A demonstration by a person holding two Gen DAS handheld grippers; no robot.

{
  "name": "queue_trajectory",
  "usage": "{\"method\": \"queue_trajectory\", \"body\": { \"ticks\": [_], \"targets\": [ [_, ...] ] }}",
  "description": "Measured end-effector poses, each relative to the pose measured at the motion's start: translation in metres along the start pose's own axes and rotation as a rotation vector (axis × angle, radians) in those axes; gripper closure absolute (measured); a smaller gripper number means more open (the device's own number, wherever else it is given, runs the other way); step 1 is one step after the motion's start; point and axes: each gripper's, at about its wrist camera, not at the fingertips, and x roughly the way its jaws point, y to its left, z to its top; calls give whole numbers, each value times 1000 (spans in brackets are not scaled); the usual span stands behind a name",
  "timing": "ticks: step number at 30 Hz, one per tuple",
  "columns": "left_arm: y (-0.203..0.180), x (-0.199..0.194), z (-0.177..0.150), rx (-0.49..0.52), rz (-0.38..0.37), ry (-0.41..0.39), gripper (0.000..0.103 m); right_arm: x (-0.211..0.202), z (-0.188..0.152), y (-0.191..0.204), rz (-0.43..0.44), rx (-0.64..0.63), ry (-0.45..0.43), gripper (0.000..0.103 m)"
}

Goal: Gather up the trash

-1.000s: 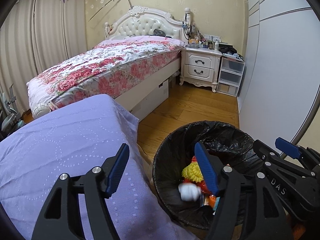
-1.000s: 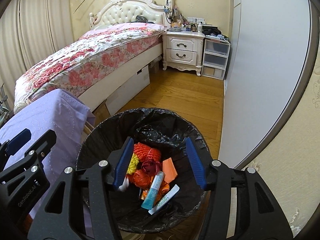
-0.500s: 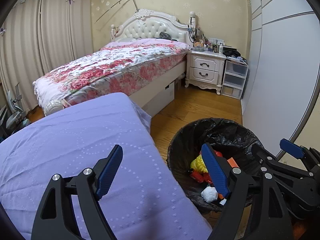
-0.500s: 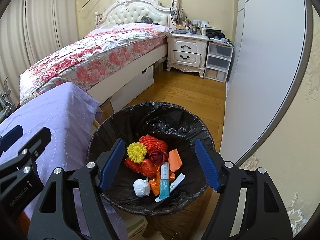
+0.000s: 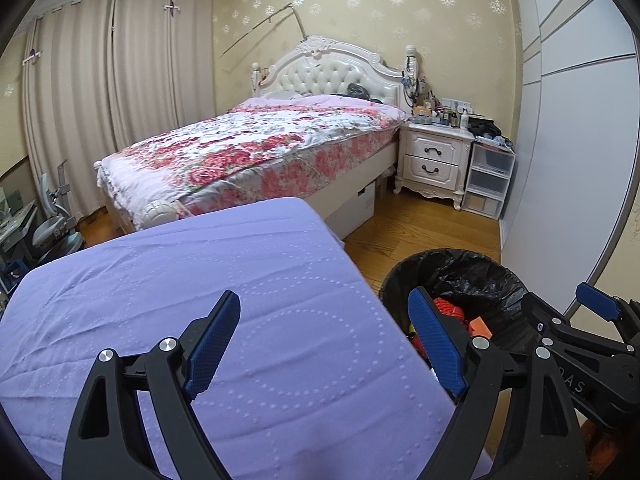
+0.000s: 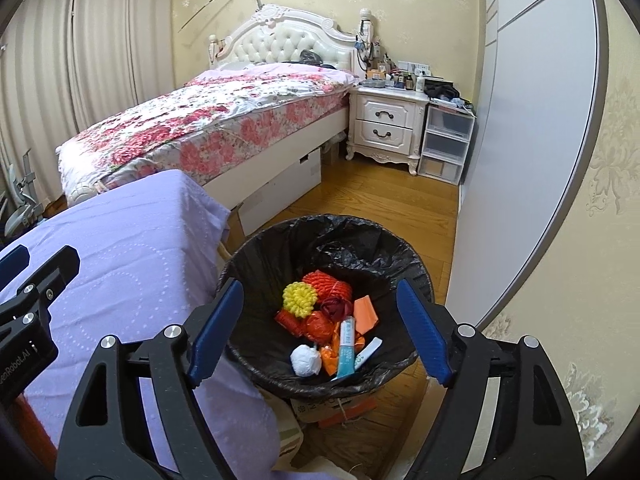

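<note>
Right wrist view: the bin (image 6: 280, 248) sits on the floor just right of the purple table (image 6: 132, 248), with the trash (image 6: 328, 320) inside it. The right gripper (image 6: 320, 328) hangs above it, nearer than the left gripper (image 5: 326, 338) over the cloth; both jaws are opening, empty.

L hand-held gripper (image 5: 324, 338): jaws opening, nothing btwn, angled down.
R hand-held gripper (image 6: 320, 326): jaws opening, nothing gripped, angled down.

Wooden floor (image 6: 384, 204), black-lined trash bin (image 6: 280, 364) on it, lavender-covered table (image 5: 200, 280) beside
</note>
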Motion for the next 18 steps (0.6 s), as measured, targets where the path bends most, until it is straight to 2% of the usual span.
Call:
{"method": "queue_trajectory", "body": {
  "ticks": [18],
  "targets": [
    [47,-54,-21,-61,74,-32,19,-54,-16,42,64,-82,-54,25]
  ]
}}
